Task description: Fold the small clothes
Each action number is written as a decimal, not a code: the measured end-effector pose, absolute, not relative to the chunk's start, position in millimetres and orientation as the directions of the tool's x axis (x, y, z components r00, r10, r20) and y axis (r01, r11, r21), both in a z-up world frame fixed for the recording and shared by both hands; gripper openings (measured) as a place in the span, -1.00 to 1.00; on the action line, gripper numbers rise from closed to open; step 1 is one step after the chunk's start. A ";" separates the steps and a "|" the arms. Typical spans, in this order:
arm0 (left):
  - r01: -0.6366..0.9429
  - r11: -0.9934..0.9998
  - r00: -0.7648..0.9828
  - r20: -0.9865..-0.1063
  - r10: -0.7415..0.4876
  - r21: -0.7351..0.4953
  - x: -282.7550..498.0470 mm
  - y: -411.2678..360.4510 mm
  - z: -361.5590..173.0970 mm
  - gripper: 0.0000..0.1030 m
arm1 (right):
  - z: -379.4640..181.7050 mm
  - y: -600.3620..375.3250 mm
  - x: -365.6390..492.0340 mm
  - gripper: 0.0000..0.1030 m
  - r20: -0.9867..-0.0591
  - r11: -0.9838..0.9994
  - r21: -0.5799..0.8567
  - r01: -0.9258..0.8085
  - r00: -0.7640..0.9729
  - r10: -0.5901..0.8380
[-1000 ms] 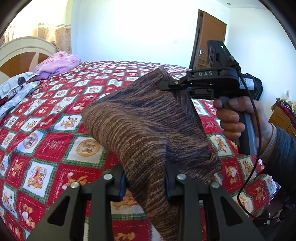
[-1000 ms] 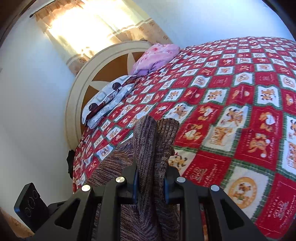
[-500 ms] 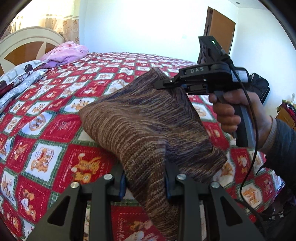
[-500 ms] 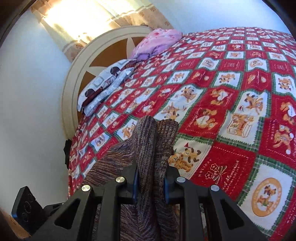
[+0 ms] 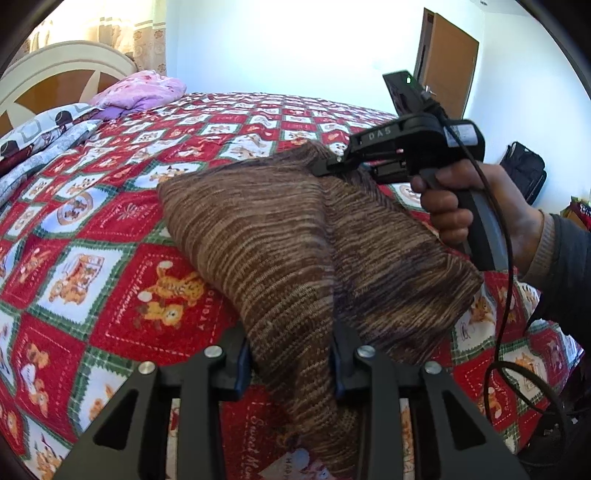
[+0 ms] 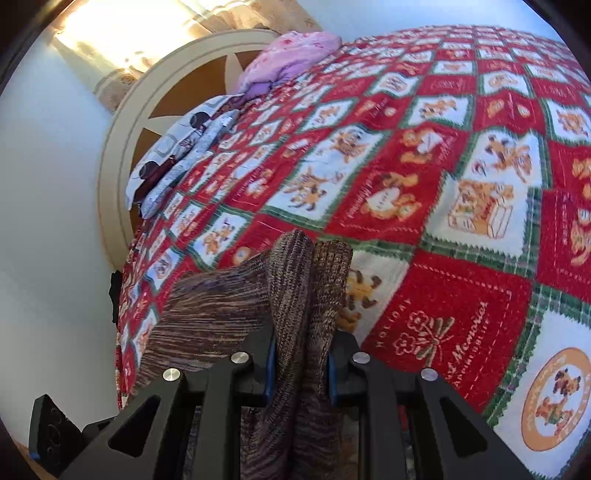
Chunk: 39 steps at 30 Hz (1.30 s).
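My left gripper (image 5: pixel 291 365) and right gripper (image 5: pixel 327 168) both pinch the brown knit sweater (image 5: pixel 280 236) tight above the bed quilt (image 5: pixel 110 258). I think I am mid-fold. Next I should lay it down flat.

Daylight, bright. Source: curtained window (image 6: pixel 122 33) behind the headboard (image 6: pixel 155 110), blown out to white-yellow glare. Wall (image 5: pixel 288 44) washed pale blue, overexposed. Bedspread (image 5: pixel 122 236) evenly lit, sharp in left view; slightly motion-soft in right view. Strong fisheye bending, dark vignette at corners. Soft shadow beneath the knit garment (image 5: pixel 280 236).
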State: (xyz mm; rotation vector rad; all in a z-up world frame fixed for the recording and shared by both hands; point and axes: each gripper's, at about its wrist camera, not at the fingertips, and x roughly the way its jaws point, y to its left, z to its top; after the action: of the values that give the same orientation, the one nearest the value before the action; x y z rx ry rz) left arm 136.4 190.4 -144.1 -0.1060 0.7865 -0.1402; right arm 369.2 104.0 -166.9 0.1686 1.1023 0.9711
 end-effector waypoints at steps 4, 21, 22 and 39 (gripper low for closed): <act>0.074 0.987 0.709 -0.688 -0.155 -0.146 134.1 188.8 -146.8 -0.19 | -174.4 102.0 370.2 -0.56 -0.672 0.597 0.576 -0.558 0.093 0.734; -0.056 0.998 0.812 -0.583 0.028 -0.031 128.3 215.1 -96.4 0.70 | -101.4 60.7 260.9 0.20 -0.526 0.407 0.563 -0.719 0.069 0.848; -0.089 0.996 0.798 -0.599 0.064 -0.013 134.9 218.7 -104.0 0.70 | -109.3 65.3 252.7 0.20 -0.545 0.400 0.563 -0.723 0.039 0.837; -0.184 0.983 0.743 -0.658 0.124 -0.023 120.2 231.6 -125.8 1.00 | -127.5 23.5 214.2 0.20 -0.662 0.594 0.416 -0.688 0.218 0.717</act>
State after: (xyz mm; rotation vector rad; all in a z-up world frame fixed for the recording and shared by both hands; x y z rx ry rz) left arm 120.2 231.6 -125.8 -0.0880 0.7143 0.1686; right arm 214.2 23.5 -127.5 0.0358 0.9369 0.9731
